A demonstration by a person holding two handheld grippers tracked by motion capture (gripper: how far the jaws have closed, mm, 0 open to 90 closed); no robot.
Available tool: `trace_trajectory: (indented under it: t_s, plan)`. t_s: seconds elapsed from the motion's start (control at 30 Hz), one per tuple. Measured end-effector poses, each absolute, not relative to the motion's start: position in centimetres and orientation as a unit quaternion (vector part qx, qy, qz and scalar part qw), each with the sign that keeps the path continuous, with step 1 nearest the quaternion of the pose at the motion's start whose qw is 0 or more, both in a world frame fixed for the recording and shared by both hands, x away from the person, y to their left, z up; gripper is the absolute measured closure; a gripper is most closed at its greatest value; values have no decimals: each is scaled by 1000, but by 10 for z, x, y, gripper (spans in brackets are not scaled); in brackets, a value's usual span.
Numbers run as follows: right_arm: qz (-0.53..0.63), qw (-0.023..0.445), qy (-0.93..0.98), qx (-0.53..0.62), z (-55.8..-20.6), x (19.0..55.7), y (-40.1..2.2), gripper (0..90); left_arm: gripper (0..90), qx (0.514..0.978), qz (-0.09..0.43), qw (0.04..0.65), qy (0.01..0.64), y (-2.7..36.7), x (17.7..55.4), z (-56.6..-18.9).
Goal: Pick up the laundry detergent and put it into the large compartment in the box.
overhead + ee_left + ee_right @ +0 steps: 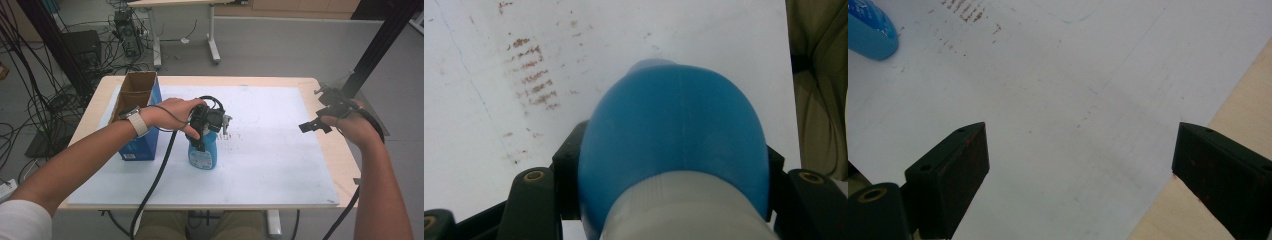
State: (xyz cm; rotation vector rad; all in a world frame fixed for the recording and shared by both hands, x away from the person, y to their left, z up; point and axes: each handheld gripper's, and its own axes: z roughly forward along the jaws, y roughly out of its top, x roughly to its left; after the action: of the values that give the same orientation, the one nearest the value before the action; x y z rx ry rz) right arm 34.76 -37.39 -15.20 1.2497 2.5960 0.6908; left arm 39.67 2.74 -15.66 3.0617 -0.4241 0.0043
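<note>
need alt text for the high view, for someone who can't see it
A person's left gripper is shut on the top of a blue bottle standing on a white board on a wooden table, beside an open blue cardboard box. The right gripper hangs open and empty over the board's right edge.

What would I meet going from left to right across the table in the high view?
Open brown cardboard box with blue sides → blue plastic bottle with a white label, gripped from above by the left hand-held gripper → bare stretch of the white board → right hand-held gripper, jaws open, held over the table's right edge.
</note>
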Motion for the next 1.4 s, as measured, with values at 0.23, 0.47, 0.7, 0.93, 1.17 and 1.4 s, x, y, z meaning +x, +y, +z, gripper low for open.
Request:
trace_trajectory:
  t_s: [0.23,0.47,0.7,0.93,1.17,1.4]
  plan:
    - [233,89,873,420,-153,348,-374,81,383,990,3,25,-137,27,396,-157]
    - [232,87,873,420,-154,351,-373,81,383,990,3,27,-137,28,396,-157]
    - [233,89,873,418,-152,350,-372,81,383,990,3,27,-136,29,396,-157]
    - [232,88,873,419,-154,350,-372,81,383,990,3,28,-136,28,396,-157]
    - [233,88,874,418,-153,350,-372,81,383,990,3,27,-136,28,396,-157]
    - [232,88,873,419,-153,350,-372,82,383,990,2,29,-136,29,396,-157]
